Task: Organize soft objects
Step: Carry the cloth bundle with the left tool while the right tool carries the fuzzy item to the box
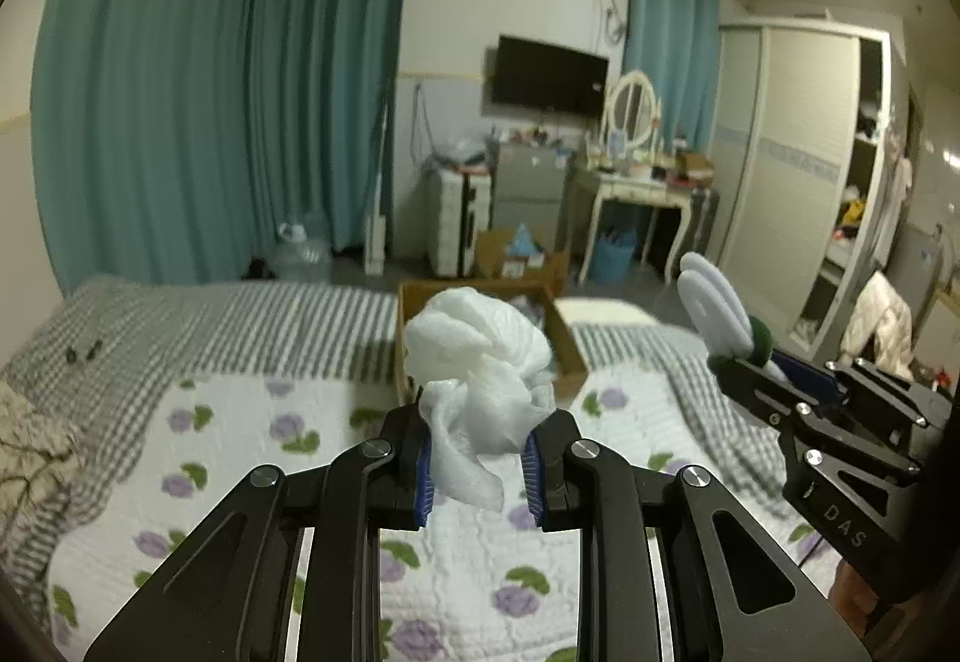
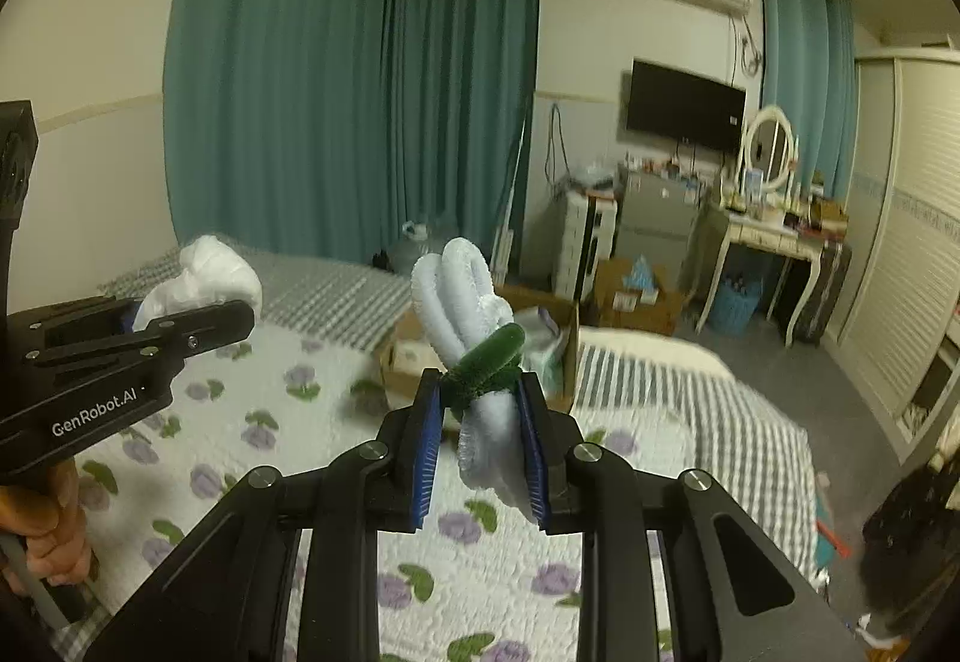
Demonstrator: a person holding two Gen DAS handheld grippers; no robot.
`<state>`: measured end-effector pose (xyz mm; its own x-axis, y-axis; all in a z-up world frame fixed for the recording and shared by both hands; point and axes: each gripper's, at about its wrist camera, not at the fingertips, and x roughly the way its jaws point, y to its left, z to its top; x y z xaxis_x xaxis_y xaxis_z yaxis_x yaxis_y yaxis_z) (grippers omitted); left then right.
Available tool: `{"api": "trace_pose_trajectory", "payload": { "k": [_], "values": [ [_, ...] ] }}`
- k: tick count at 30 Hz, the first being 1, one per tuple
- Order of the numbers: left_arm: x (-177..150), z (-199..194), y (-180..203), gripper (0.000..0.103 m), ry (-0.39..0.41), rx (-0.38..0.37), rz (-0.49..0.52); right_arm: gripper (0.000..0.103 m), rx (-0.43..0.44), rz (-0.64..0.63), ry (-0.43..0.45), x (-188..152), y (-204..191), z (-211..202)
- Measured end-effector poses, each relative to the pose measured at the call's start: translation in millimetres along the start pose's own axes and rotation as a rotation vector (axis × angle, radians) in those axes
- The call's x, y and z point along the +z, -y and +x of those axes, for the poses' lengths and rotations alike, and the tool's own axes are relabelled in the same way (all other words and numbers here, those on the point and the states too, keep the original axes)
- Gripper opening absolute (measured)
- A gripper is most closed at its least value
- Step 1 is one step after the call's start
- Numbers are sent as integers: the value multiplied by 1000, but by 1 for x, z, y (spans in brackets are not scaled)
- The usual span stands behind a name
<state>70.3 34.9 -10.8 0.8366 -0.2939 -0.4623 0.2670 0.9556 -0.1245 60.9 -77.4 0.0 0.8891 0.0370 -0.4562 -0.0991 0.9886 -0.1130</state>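
Observation:
My left gripper [image 1: 477, 458] is shut on a crumpled white foam wrap [image 1: 477, 362] and holds it in the air above the bed. It also shows in the right wrist view [image 2: 207, 272], at the left, in the left gripper [image 2: 180, 323]. My right gripper [image 2: 480, 440] is shut on a bundle of fuzzy white loops tied with a dark green stem [image 2: 474, 326], also above the bed. In the left wrist view this bundle [image 1: 714, 305] sticks up from the right gripper [image 1: 744, 362] at the right.
An open cardboard box [image 1: 567, 344] sits on the bed just beyond both grippers; it also shows in the right wrist view [image 2: 399, 356]. The bed has a floral quilt [image 1: 240, 452] and a checked sheet [image 1: 240, 302]. Beyond are a dresser, wardrobe and curtains.

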Motion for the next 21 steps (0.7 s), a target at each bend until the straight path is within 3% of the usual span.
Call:
{"api": "trace_pose_trajectory", "payload": {
  "k": [10, 21],
  "values": [
    [44, -14, 3, 22, 92, -33, -3, 24, 15, 30, 101, 51, 14, -26],
    [86, 12, -1, 22, 132, -17, 3, 24, 12, 23, 177, 100, 23, -19]
  ]
}}
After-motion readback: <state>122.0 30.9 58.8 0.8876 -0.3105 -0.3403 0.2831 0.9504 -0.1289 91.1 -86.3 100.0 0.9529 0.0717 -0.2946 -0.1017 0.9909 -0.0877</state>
